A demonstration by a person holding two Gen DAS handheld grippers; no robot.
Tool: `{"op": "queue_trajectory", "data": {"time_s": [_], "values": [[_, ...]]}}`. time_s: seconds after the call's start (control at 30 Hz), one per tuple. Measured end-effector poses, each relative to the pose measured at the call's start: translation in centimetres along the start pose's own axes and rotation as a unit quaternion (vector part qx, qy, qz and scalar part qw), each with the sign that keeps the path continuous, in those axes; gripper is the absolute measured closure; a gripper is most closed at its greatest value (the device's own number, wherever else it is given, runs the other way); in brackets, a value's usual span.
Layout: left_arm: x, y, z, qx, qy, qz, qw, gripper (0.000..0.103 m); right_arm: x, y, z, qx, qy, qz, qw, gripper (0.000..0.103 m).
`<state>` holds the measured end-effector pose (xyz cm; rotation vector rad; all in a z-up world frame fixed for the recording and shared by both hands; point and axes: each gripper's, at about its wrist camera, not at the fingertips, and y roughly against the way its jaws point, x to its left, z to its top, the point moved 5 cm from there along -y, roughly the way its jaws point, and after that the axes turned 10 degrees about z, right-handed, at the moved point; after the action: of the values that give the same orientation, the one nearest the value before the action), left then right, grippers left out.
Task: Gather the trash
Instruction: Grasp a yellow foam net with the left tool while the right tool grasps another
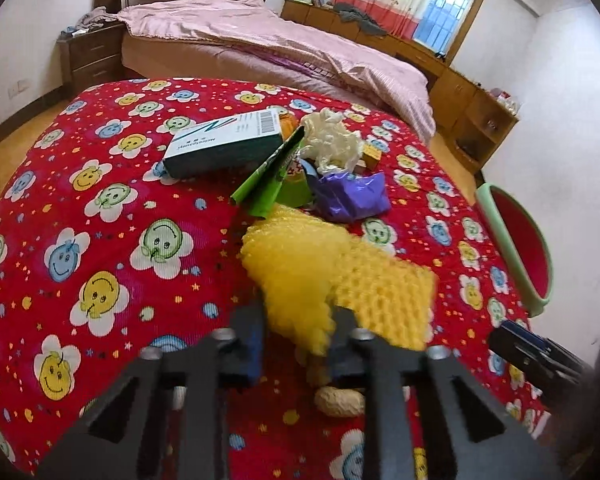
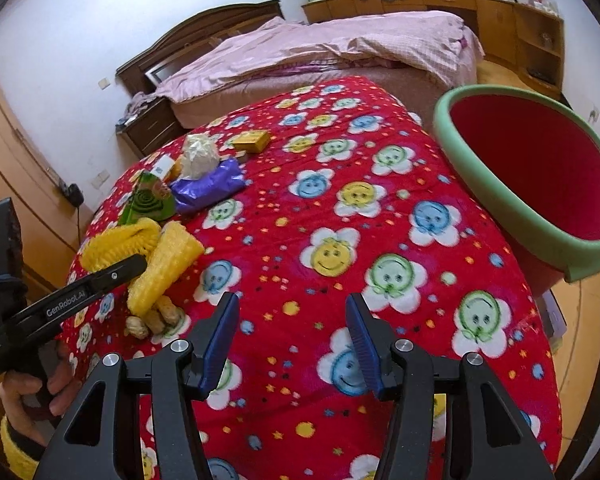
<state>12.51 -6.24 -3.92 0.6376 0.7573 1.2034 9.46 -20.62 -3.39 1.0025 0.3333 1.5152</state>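
Note:
My left gripper [image 1: 298, 338] is shut on a yellow foam net [image 1: 300, 268] at the near side of the red flowered blanket [image 1: 100, 208]. The right wrist view shows that gripper [image 2: 134, 268] clamping the net [image 2: 172, 256] from the left. Peanut shells [image 1: 338, 400] lie just under it. Beyond are a green and white box [image 1: 224, 144], a green wrapper [image 1: 268, 176], crumpled white paper [image 1: 332, 140], a purple wrapper [image 1: 352, 196] and a small yellow box [image 2: 254, 140]. My right gripper [image 2: 292, 340] hangs open over bare blanket, holding nothing.
A bin with a green rim [image 2: 580, 258] and red inside stands at the blanket's right edge, tilted toward the right gripper. Behind are a bed with a pink cover [image 1: 260, 44], a dark nightstand [image 1: 88, 56] and wooden cabinets [image 1: 460, 92]. A hand [image 2: 20, 396] grips the left tool.

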Motion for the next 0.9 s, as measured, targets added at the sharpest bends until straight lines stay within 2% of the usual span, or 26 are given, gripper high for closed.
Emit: {"op": "queue_trajectory", "data": {"time_s": [0.23,0.43,0.67,0.9], "values": [[1.0,3.2,-0.1,-0.03,0.01,-0.009,0.9995,0.085,3.0,-1.5,0.9,0.013,0.032,0.032,0.999,0.046],[3.2,4.7,-0.4,-0.045,0.025,0.01,0.9986,0.085,5.3,-4.0,0.8,0.041,0.044,0.062,0.996,0.046],[5.3,5.4,-0.7,-0.051,0.047,0.017,0.9974,0.085,6.4,-6.9,0.5,0.068,0.013,0.088,0.994,0.047],[6.2,6.0,-1.0,-0.062,0.062,0.011,0.9961,0.085,7.0,-6.9,1.0,0.067,-0.024,0.131,0.989,0.048]]}}
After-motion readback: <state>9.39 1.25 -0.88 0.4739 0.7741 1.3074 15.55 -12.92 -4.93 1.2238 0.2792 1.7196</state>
